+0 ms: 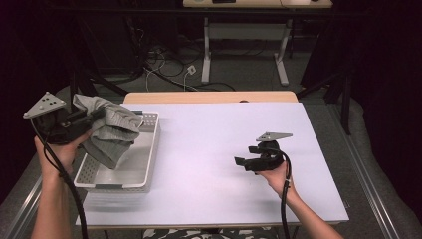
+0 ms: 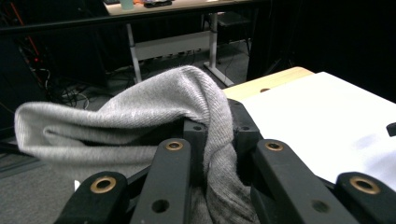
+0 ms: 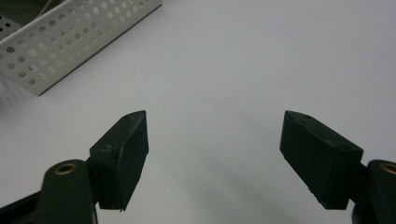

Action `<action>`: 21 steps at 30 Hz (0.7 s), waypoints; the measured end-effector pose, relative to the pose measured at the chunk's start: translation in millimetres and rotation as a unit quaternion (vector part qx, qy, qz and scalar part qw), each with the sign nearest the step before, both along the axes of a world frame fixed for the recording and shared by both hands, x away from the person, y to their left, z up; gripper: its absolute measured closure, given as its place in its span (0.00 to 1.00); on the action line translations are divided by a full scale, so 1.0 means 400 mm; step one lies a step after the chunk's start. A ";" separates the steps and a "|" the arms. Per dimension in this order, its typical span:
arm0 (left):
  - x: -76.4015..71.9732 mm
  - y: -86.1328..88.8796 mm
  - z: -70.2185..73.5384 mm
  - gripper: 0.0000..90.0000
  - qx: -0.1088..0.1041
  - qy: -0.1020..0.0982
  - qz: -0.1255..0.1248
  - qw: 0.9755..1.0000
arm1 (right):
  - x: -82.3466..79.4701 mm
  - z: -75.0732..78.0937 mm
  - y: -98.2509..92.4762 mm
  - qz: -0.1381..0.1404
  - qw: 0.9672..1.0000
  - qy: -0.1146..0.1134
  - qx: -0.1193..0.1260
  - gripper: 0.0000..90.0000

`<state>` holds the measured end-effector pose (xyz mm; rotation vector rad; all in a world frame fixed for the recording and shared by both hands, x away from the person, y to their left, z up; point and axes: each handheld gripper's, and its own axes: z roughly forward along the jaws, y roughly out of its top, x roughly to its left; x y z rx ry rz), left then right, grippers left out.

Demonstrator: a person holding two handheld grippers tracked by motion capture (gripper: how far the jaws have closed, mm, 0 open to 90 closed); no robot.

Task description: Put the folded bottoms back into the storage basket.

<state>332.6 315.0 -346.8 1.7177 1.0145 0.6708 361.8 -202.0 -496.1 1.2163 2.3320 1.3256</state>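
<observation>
My left tool point(image 1: 94, 115) is clamped on the grey cloth point(image 1: 110, 132), hanging over the white basket point(image 1: 145, 169). Right tool point(image 1: 245, 160) gapes, holding nothing, above the worktop point(image 1: 209, 149). Thin pinch (bunched knit) could slip, dropping cloth outside.

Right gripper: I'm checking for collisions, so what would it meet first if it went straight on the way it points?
Probably the white tabletop itself: the open right gripper tilts down at bare surface. The perforated basket lies off to one side of its line, though depth is hard to judge.
</observation>
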 end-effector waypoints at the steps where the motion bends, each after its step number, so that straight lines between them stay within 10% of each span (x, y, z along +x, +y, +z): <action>1: 0.001 0.001 -0.005 0.90 0.000 0.003 -0.001 1.000 | -0.001 0.000 -0.001 -0.002 1.000 0.001 0.002 0.26; 21: 0.061 0.013 -0.137 0.90 0.011 0.083 0.000 0.997 | -0.008 -0.011 -0.017 -0.003 1.000 0.004 -0.005 0.26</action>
